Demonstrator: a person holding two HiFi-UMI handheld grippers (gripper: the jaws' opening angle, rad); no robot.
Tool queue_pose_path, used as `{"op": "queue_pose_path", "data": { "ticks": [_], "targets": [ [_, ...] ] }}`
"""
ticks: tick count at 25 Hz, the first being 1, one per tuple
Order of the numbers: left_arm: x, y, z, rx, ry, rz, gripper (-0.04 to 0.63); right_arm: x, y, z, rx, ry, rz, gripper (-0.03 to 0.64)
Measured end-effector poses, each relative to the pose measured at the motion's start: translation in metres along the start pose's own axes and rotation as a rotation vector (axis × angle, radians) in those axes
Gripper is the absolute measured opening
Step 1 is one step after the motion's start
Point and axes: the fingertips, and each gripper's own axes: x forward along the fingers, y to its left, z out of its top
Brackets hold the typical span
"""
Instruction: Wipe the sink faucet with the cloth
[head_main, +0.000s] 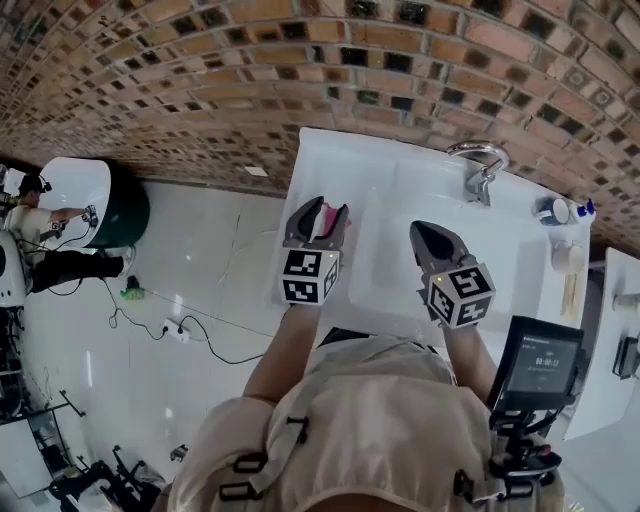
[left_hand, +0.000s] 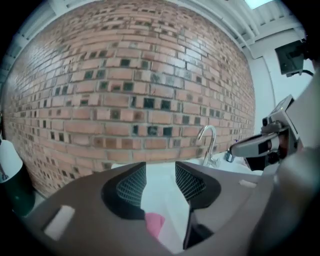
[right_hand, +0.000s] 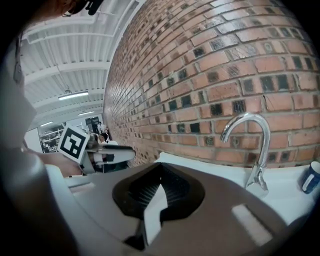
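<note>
- Faucet (head_main: 481, 165): chrome, curved spout, upright at the back edge of the white sink (head_main: 385, 240), right in front of the brick wall (head_main: 200, 80). Nothing is touching it.
- Cloth (head_main: 329, 218): pink, only a small bit shows. It sits in the gap btwn the L tool's jaws, over the left end of the counter (head_main: 330, 160), well apart from the faucet. Can't tell if it lies on the counter or hangs off a jaw.
- L tool (head_main: 324, 210): jaws spread, mesh pads facing each other w/ a clear gap. The pads aren't pressing the cloth. In the left gripper view the pink bit sits low, near the jaw roots, w/ white counter showing through the rest of the gap.
- R tool (head_main: 428, 235): jaws pressed together at the tips, nothing btwn them. It is held over the sink on the person's side of the faucet, not touching it.
- Both tools are side by side, aimed toward the wall and tipped a little down.
- Cup (head_main: 553, 211): blue and white, on the counter to the right of the faucet, near it but apart.
- Small screen (head_main: 541, 360): dark, lit display, at the person's right side below the R tool.
- Far left, on the white floor: another person (head_main: 30, 225) beside a dark green bin (head_main: 128, 212), w/ cables (head_main: 180, 330) across the floor.
</note>
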Motion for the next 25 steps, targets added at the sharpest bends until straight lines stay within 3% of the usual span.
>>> {"op": "queue_pose_path", "data": {
  "ticks": [4,7,10,13,18,25],
  "targets": [
    [-0.012,-0.034,0.081,0.027,-0.191,-0.069,0.155,-0.018,-0.001,0.04,-0.037,-0.092,-0.002,-0.006],
    [-0.011,-0.069,0.118,0.06,-0.27,-0.158,0.153,-0.037,-0.011,0.071,-0.07,-0.176,-0.029,-0.006],
    [-0.008,-0.103,0.129,0.121,-0.288,-0.216,0.131,-0.058,-0.02,0.093,-0.089,-0.244,-0.058,-0.006],
    [-0.002,-0.135,0.132,0.156,-0.29,-0.274,0.003,-0.075,-0.029,0.104,-0.118,-0.27,-0.085,-0.006],
    [0.01,-0.182,0.13,0.182,-0.274,-0.384,0.002,-0.097,-0.05,0.102,-0.12,-0.283,-0.139,-0.006],
    [0.015,-0.197,0.126,0.187,-0.27,-0.379,0.002,-0.109,-0.062,0.097,-0.083,-0.303,-0.137,-0.007]
  ]
}}
